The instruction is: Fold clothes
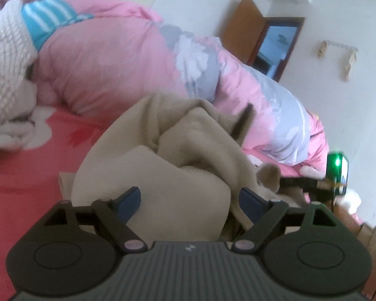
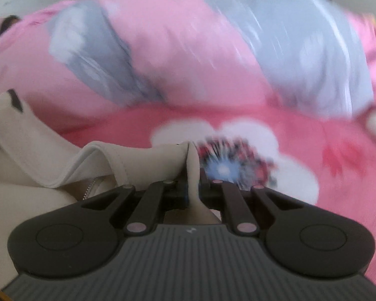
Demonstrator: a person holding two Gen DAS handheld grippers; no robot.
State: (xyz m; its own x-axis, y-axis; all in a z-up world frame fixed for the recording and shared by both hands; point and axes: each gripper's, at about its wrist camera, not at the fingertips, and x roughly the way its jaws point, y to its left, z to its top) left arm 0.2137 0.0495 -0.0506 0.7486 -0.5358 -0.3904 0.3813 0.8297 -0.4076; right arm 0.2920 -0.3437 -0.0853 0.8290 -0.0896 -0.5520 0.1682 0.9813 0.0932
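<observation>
A beige garment (image 1: 178,155) lies bunched on the pink bed sheet (image 1: 25,170), with a dark tab sticking up from its top. My left gripper (image 1: 188,200) is open, its blue pads (image 1: 129,200) wide apart on either side of the bunched cloth. In the right wrist view the same beige garment (image 2: 50,155) stretches in from the left, showing a hemmed edge and a zipper. My right gripper (image 2: 193,175) is shut on a pinched fold of that cloth. The right gripper's body (image 1: 336,175), with a green light, shows at the right of the left wrist view.
A bulky pink and grey-blue quilt (image 1: 137,57) lies across the bed behind the garment. A white knitted piece (image 1: 5,62) and a blue striped cloth (image 1: 47,17) sit at the far left. A wooden door (image 1: 245,27) stands open in the white wall.
</observation>
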